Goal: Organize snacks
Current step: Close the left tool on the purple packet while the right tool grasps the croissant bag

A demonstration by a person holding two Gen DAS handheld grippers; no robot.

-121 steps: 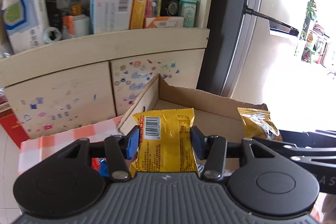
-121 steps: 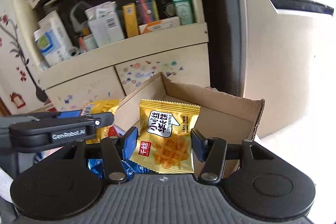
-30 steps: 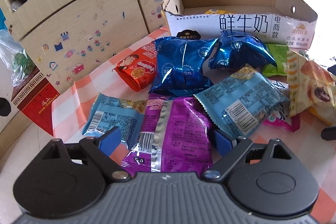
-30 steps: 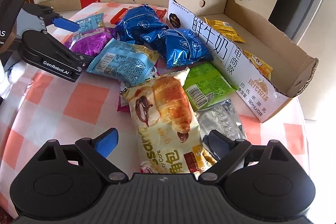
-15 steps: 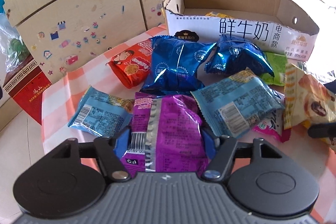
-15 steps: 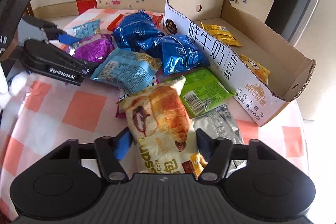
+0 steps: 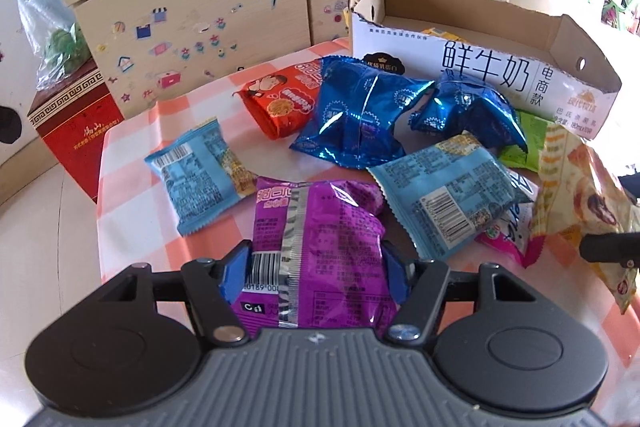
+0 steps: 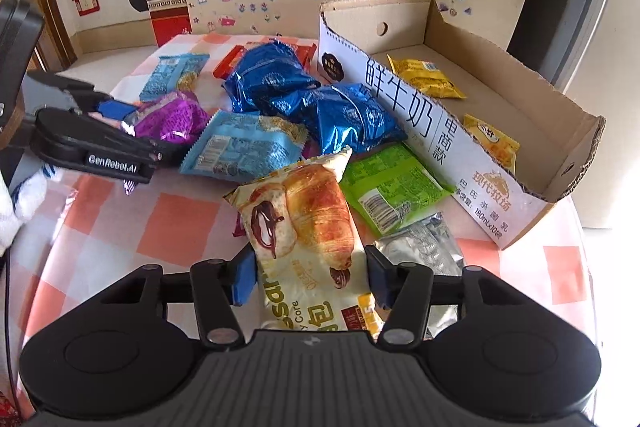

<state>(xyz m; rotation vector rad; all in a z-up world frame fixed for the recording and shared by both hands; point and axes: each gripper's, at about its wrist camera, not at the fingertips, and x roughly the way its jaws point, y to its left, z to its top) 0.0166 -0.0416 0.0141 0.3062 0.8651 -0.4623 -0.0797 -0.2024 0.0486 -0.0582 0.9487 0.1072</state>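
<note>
Both tools clamped on a snack, box waiting ahead.

My left tool [image 7: 314, 273] has its blue pads pressed against the sides of the purple packet [image 7: 320, 239], gripping its near end so the rest sticks out ahead of the tool. My right tool [image 8: 310, 277] is closed the same way on the croissant packet [image 8: 308, 227], pinched across its width so the bag should hang flat when lifted. The cardboard box [image 8: 440, 131] sits ahead and to the right of my right tool, two yellow packets [image 8: 426, 77] already lying inside; I judge that is where these go. The blue, green and silver packets lie loose on the checked desk [image 8: 176, 227] between tools and box.
</note>
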